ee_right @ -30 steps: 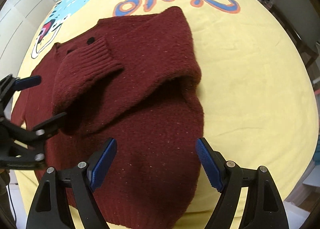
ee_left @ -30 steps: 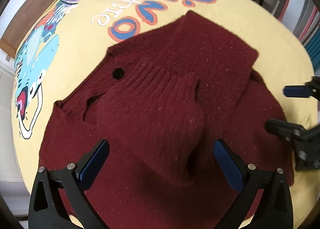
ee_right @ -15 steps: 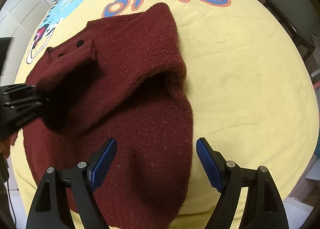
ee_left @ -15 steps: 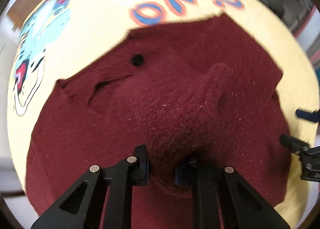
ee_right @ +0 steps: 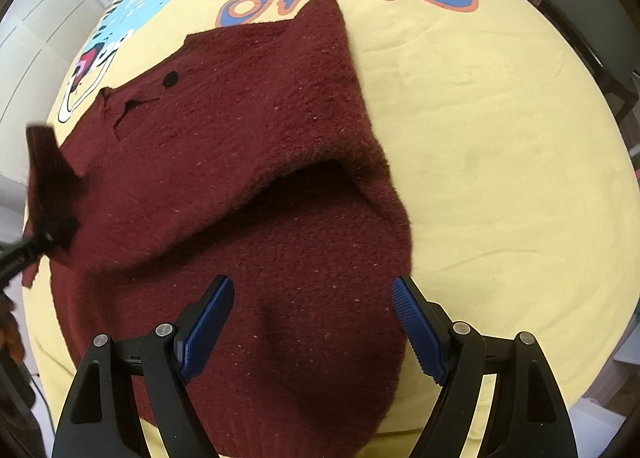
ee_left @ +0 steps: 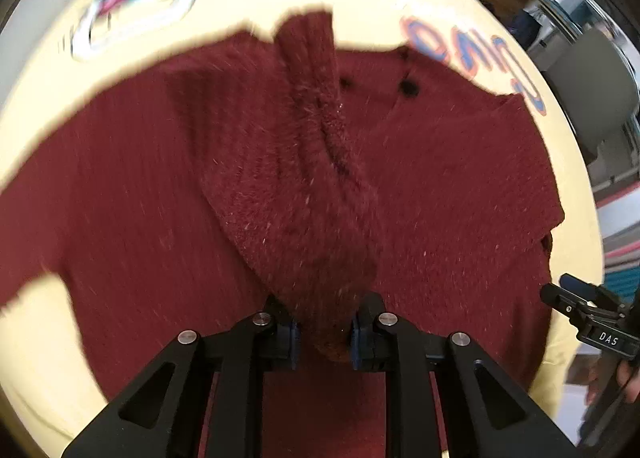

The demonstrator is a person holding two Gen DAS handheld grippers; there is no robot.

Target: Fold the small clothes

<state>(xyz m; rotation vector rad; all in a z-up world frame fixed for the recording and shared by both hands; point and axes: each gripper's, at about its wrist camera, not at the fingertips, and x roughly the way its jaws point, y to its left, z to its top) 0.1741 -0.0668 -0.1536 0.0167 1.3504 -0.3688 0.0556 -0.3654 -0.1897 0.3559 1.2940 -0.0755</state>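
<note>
One dark red knitted sweater (ee_right: 256, 178) lies spread on a yellow cloth (ee_right: 500, 138) printed with the word "Dino" and a cartoon dinosaur; the cloth covers the tabletop. Two black buttons (ee_left: 409, 88) show near the sweater's neck opening in the left wrist view, while only one is plain in the right wrist view.

The left tongs (ee_left: 323, 332) are pressed together on one sleeve (ee_left: 316, 186) of the sweater, pinching its bunched knit between the two blue pads, and the sleeve hangs lifted above the body of the garment. In the right wrist view that sleeve end stands up at the left edge, held by the same tongs.

The right tongs (ee_right: 312, 322) are spread wide, with both blue pads apart, just above the lower part of the sweater and gripping nothing. The second sleeve lies folded across the sweater's front.
</note>
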